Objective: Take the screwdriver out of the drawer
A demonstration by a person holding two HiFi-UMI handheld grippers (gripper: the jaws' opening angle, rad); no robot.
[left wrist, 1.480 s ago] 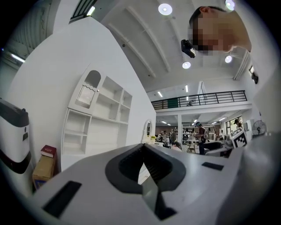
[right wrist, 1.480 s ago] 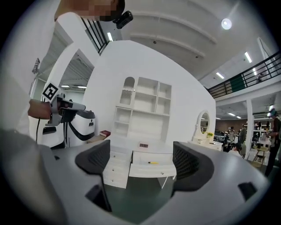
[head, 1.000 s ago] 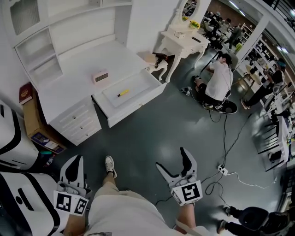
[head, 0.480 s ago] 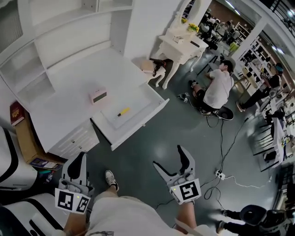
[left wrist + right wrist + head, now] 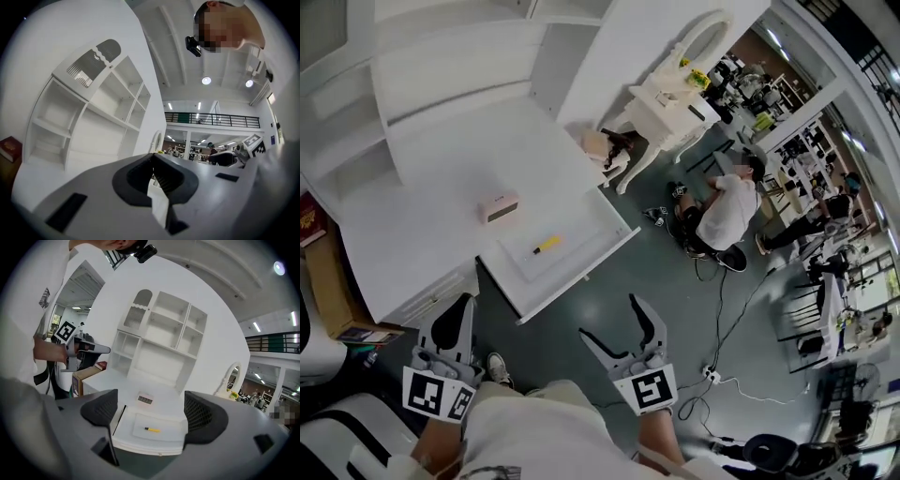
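The yellow-handled screwdriver point(image 5: 547, 245) lies loose in the pulled-out white drawer point(image 5: 598, 246) of the desk. It shows again in the right gripper view as the screwdriver point(image 5: 151, 430) on the drawer point(image 5: 166, 440) floor, far ahead between the jaws. My right gripper point(image 5: 611, 322) hangs open and empty over the grey floor, short of the drawer front. At the lower left, my left gripper point(image 5: 453, 319) is shut with nothing in it; in its own view the left gripper point(image 5: 152, 157) points up at the hutch shelves.
A small pink clock point(image 5: 500, 208) stands on the desk top point(image 5: 441, 178) behind the drawer. A white dressing table point(image 5: 675, 94) stands to the right. A person point(image 5: 722, 211) sits on the floor there, with cables point(image 5: 712, 375) nearby. A cardboard box point(image 5: 328, 281) is left of the desk.
The view has closed in on the desk and the drawer now lies nearer both grippers. The right gripper has drifted left. Neither gripper has changed its state.
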